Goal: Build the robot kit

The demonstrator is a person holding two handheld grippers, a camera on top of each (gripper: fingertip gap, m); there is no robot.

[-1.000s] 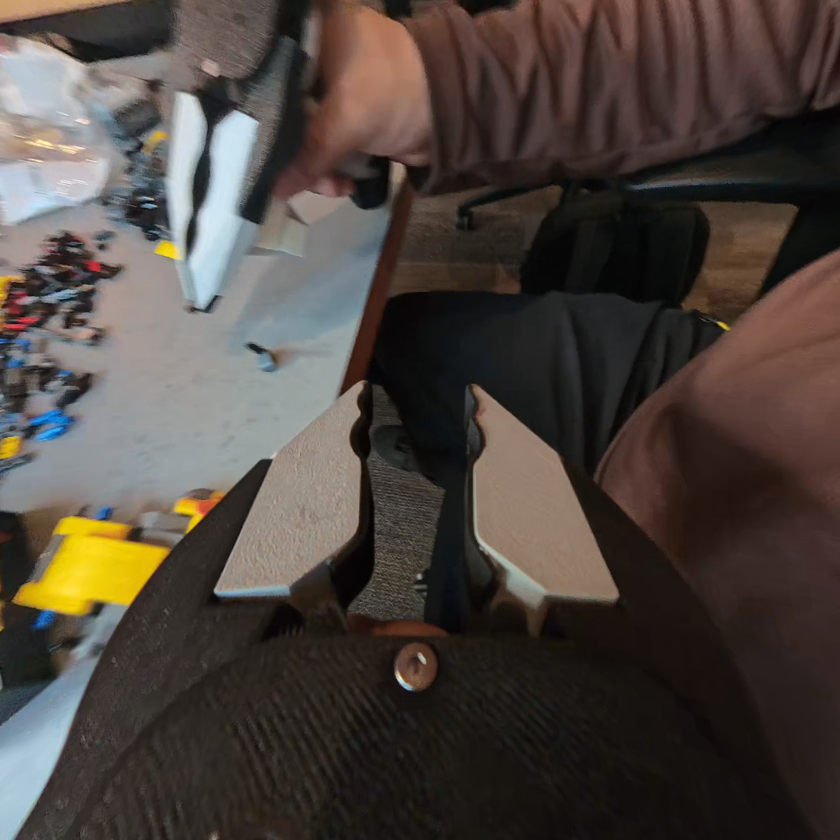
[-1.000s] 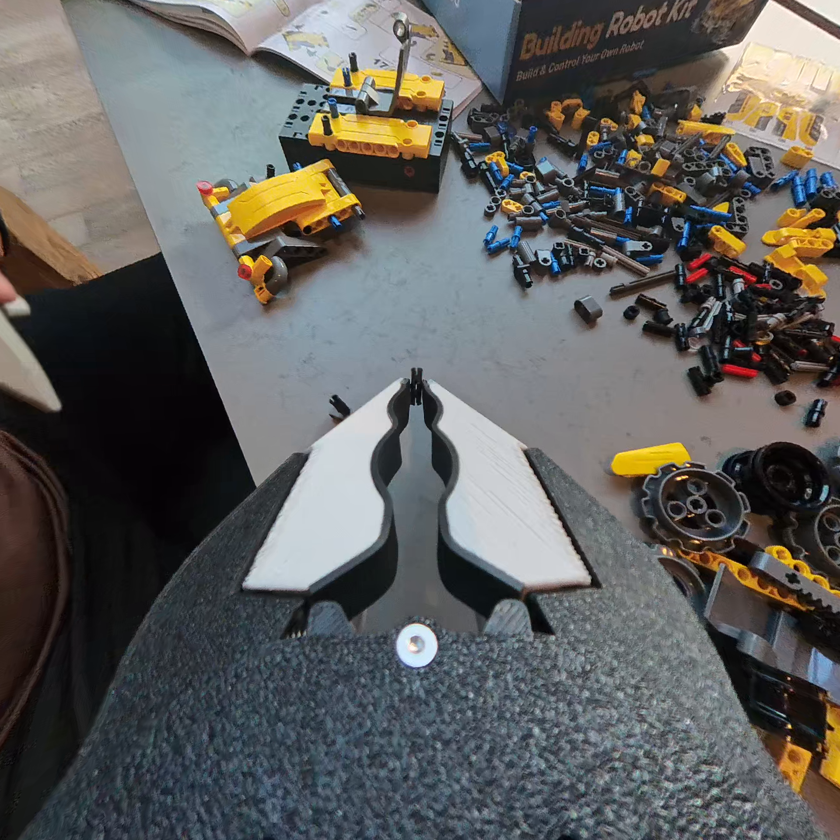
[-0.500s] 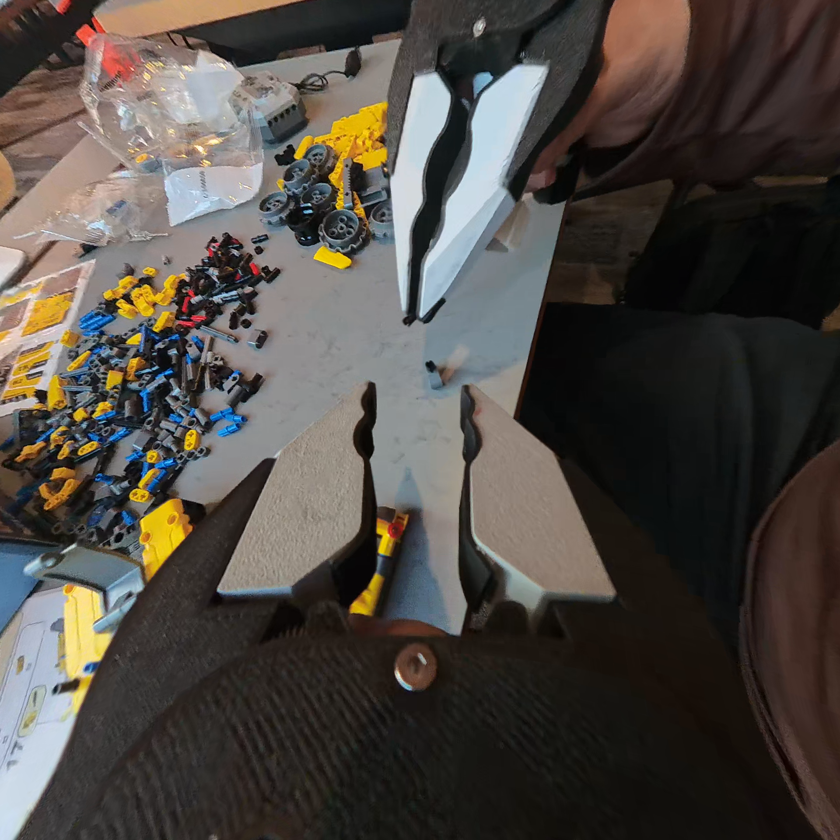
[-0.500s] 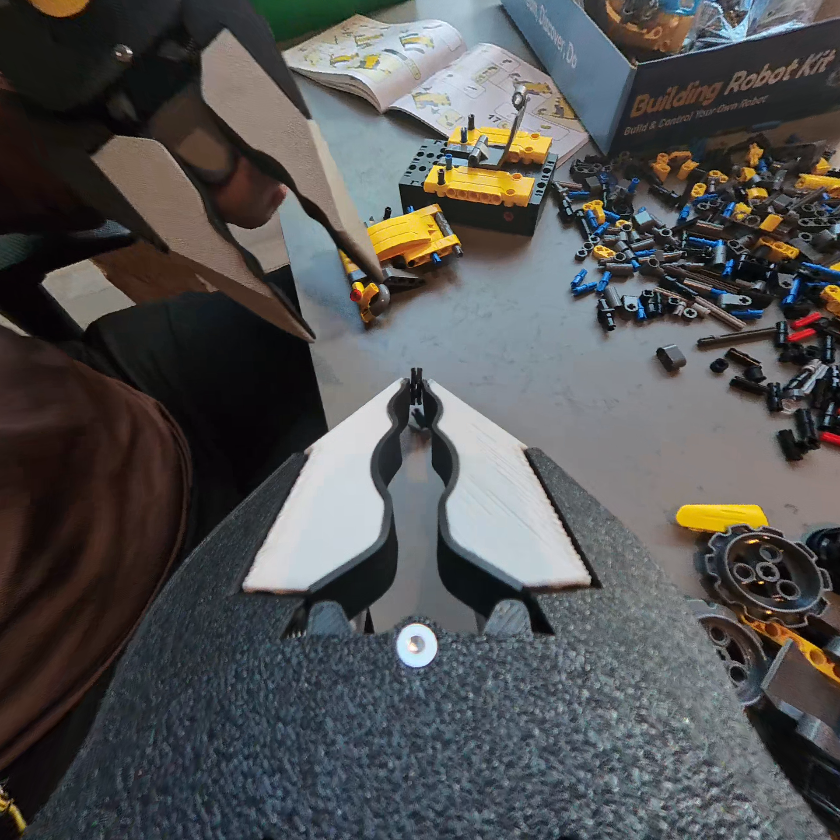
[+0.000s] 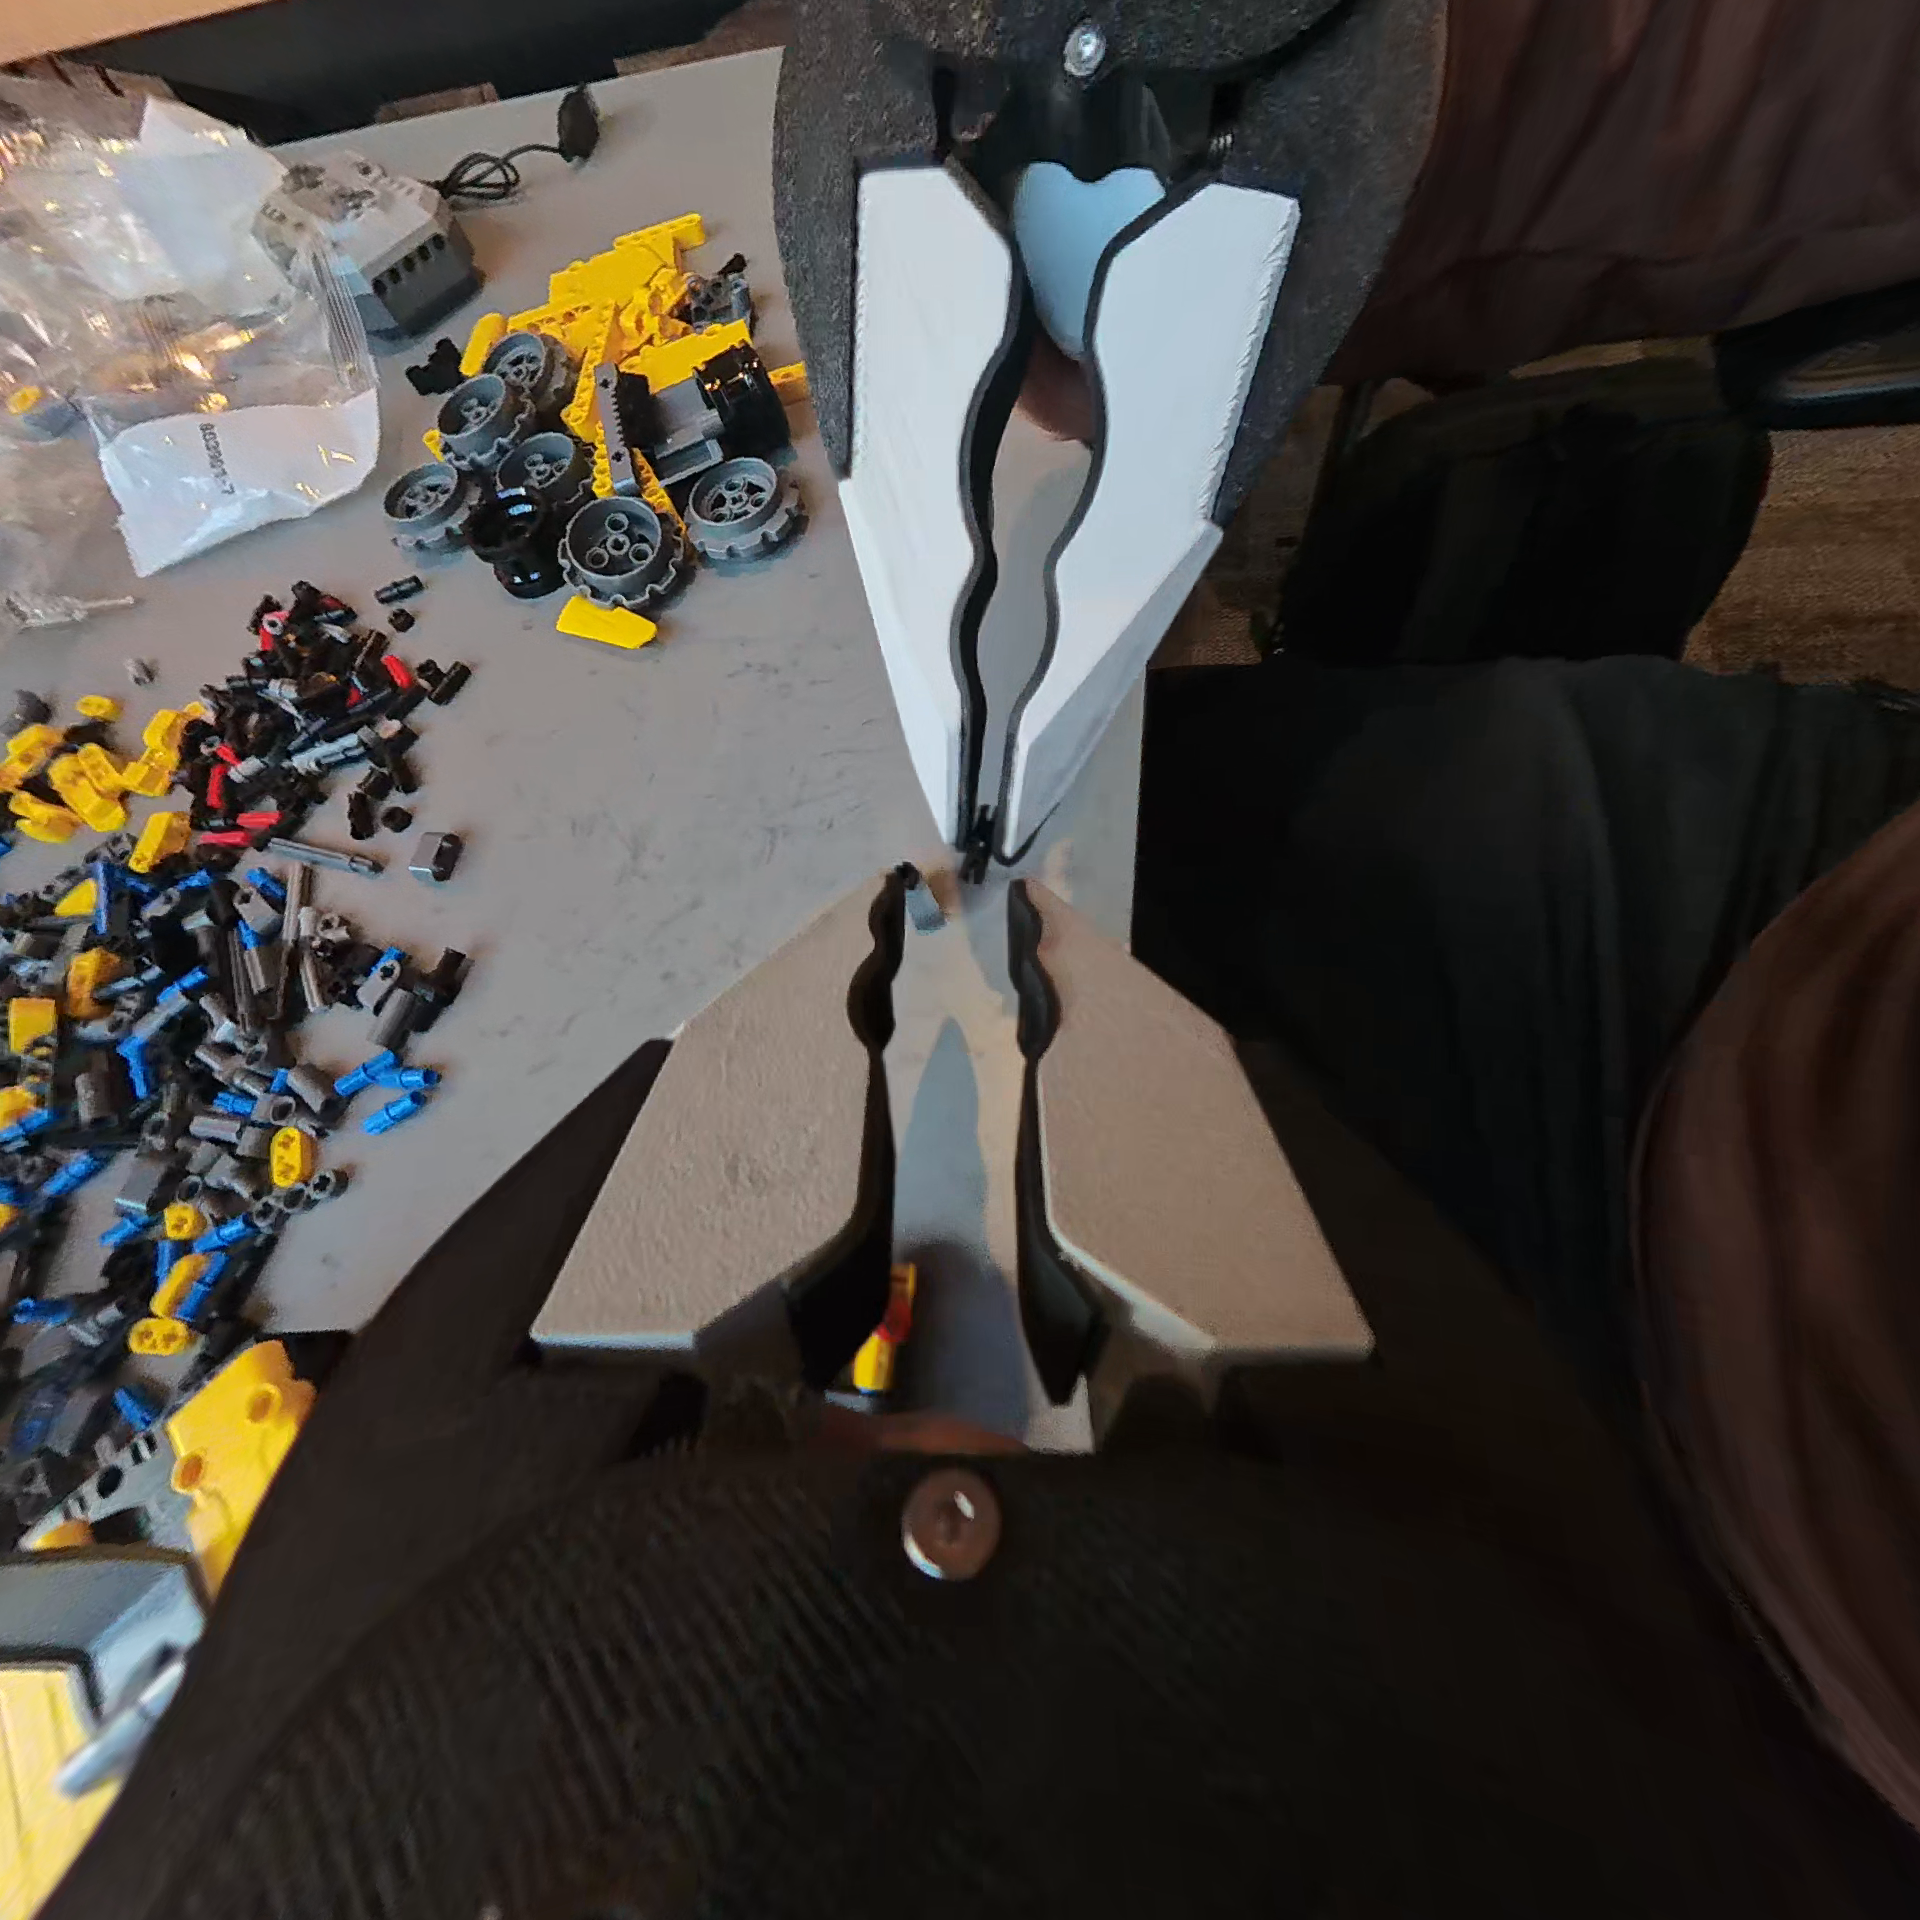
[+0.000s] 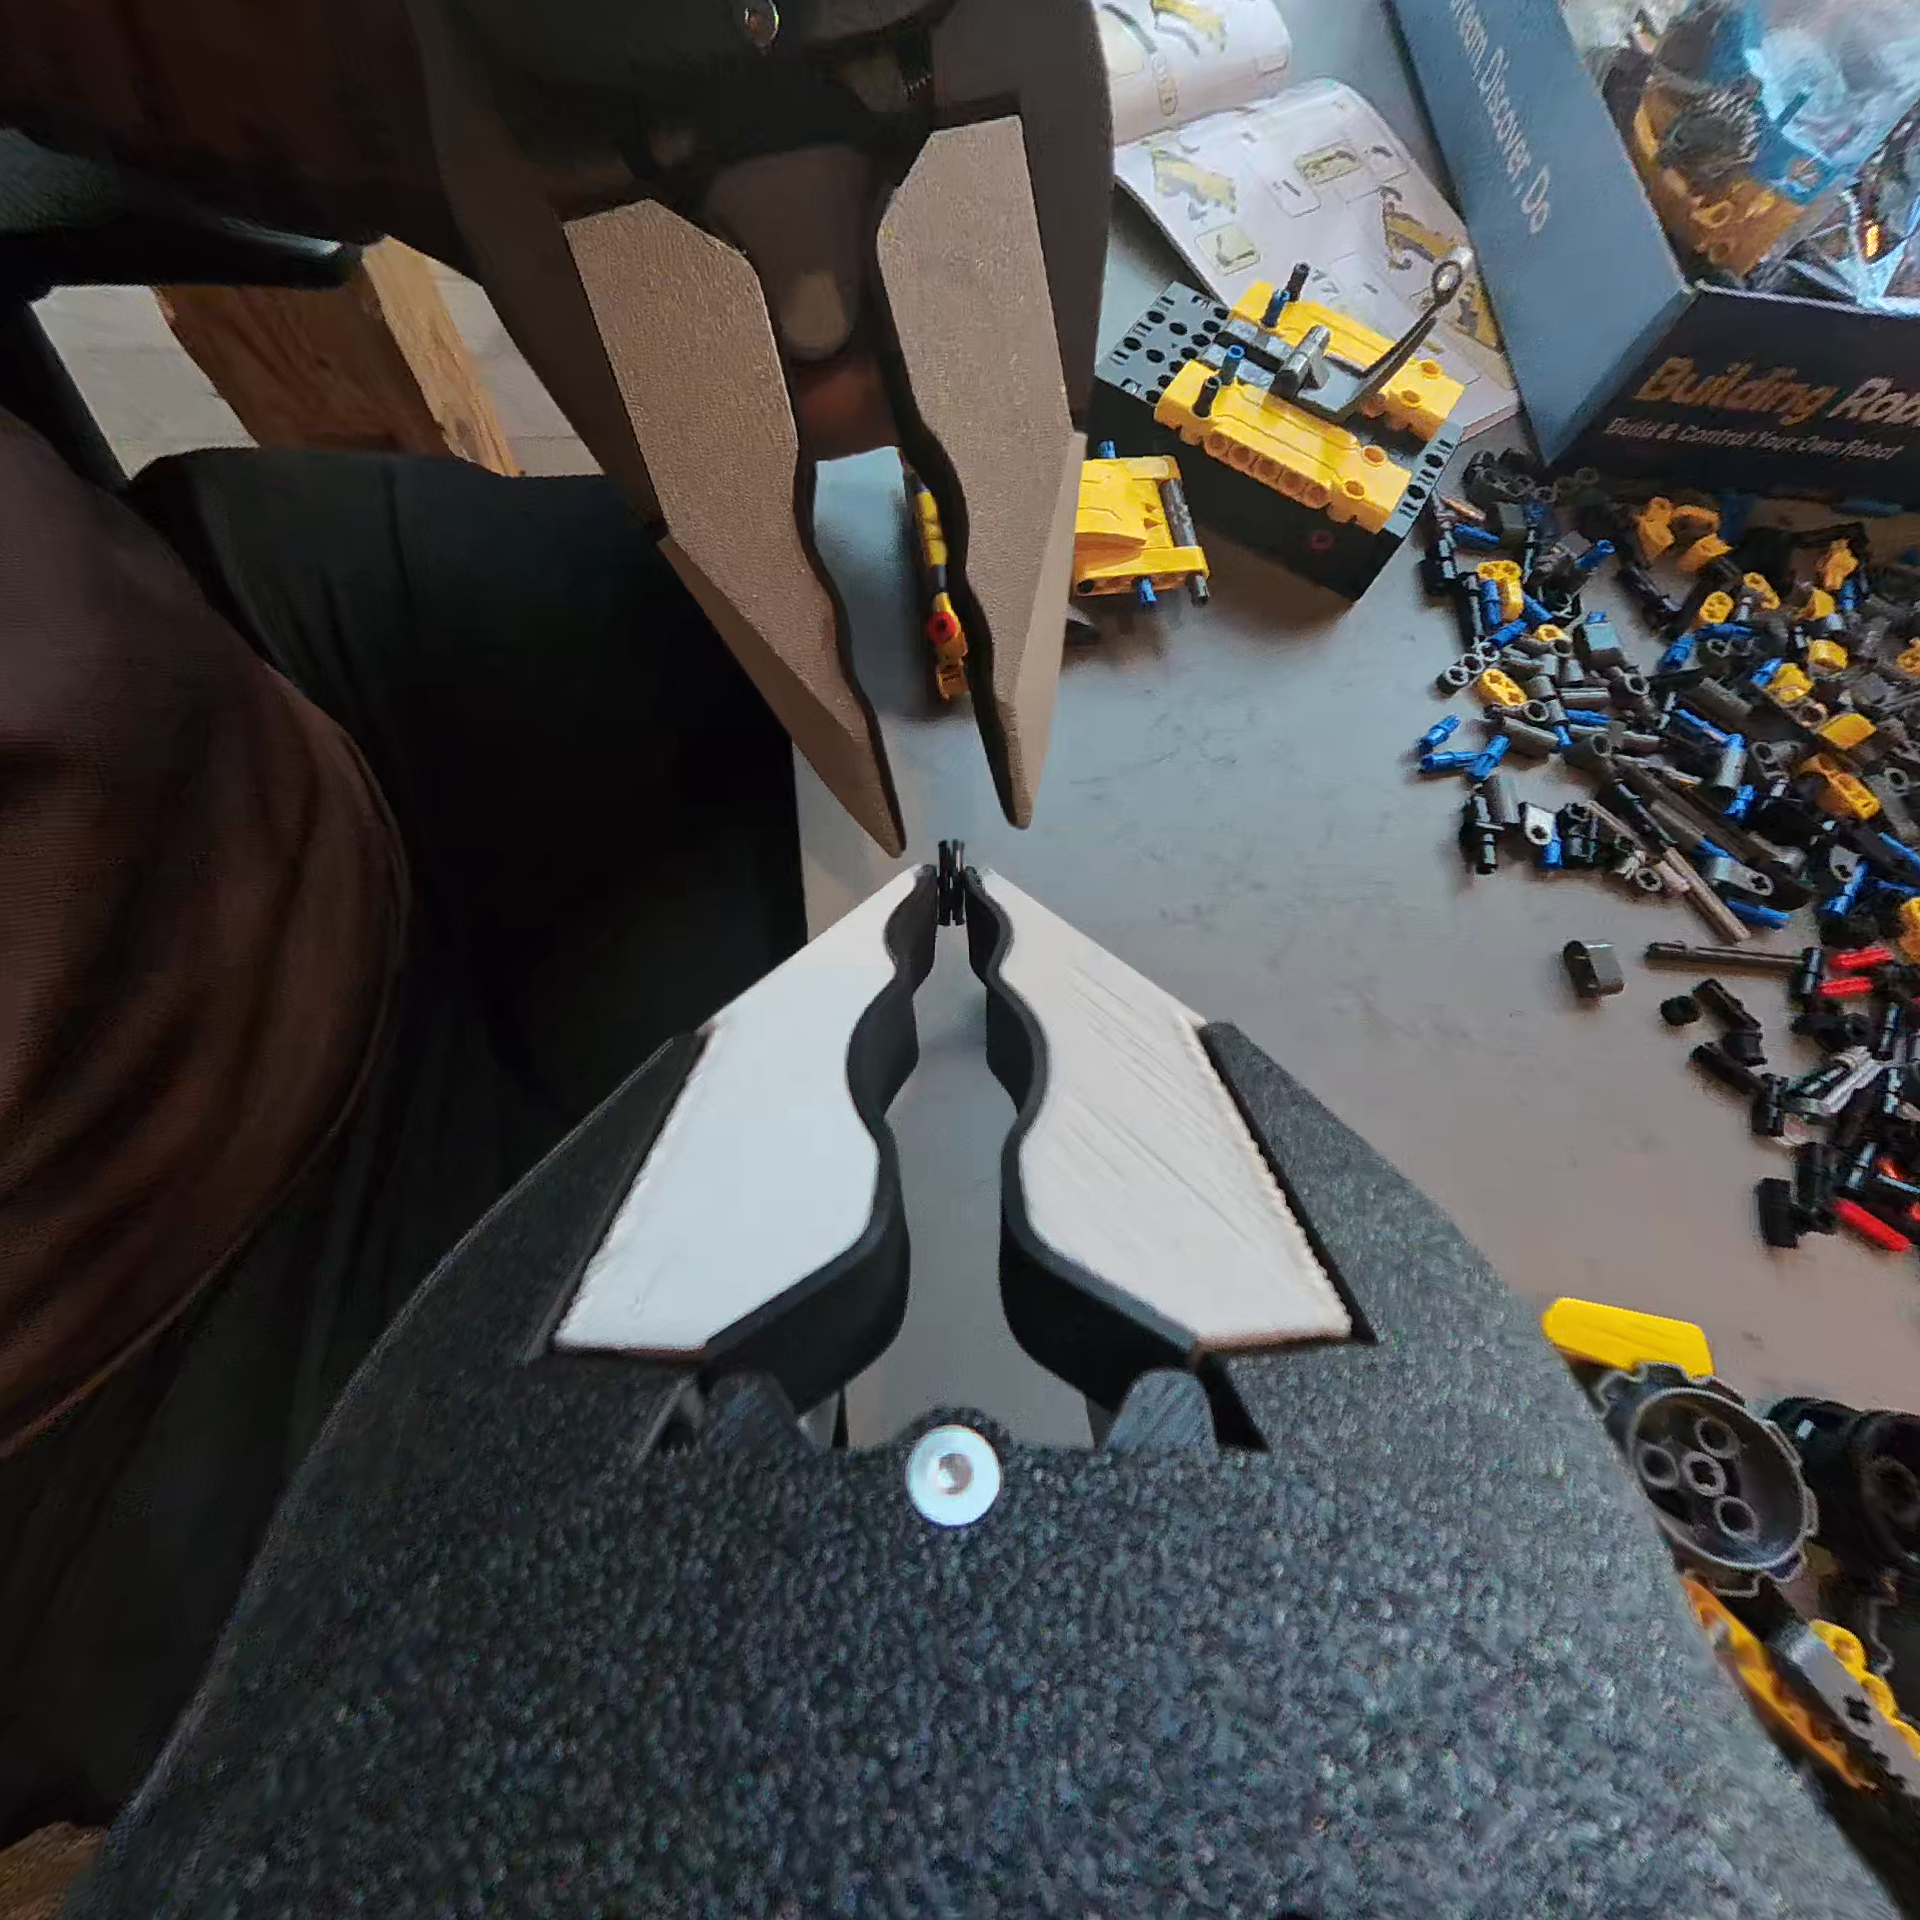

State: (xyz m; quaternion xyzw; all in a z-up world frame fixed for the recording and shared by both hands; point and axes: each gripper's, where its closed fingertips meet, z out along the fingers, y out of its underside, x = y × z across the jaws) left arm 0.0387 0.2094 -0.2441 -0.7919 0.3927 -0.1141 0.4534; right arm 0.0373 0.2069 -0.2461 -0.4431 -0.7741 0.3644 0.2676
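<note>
My right gripper (image 6: pixel 948 881) has white fingers and is shut on a small black pin (image 6: pixel 948 902) that sticks out past its tips. It hangs above the grey table (image 6: pixel 1195 831) near the front edge. My left gripper (image 5: pixel 961 888) has tan fingers and is open and empty. The two grippers point at each other, tip to tip, and the pin lies just short of the left jaws' gap. In the left wrist view the right gripper (image 5: pixel 982 844) comes down from the top with the pin (image 5: pixel 974 865). A small grey piece (image 5: pixel 925 914) lies on the table by the left fingertip.
A pile of small black, blue, yellow and red parts (image 6: pixel 1683 748) covers the table. Grey wheels (image 5: pixel 613 540), clear plastic bags (image 5: pixel 156 312), a yellow-and-black assembly (image 6: pixel 1278 416), a small yellow build (image 6: pixel 1132 520), an open booklet (image 6: pixel 1288 177) and a dark blue box (image 6: pixel 1621 260) lie around. The person's lap (image 5: pixel 1455 883) is beside the table edge. Less than 4 cm separates the two grippers' tips.
My left gripper swung from over the person's lap to over the table and closed in until its open tips face the right gripper's. The right gripper stayed shut on the pin.
</note>
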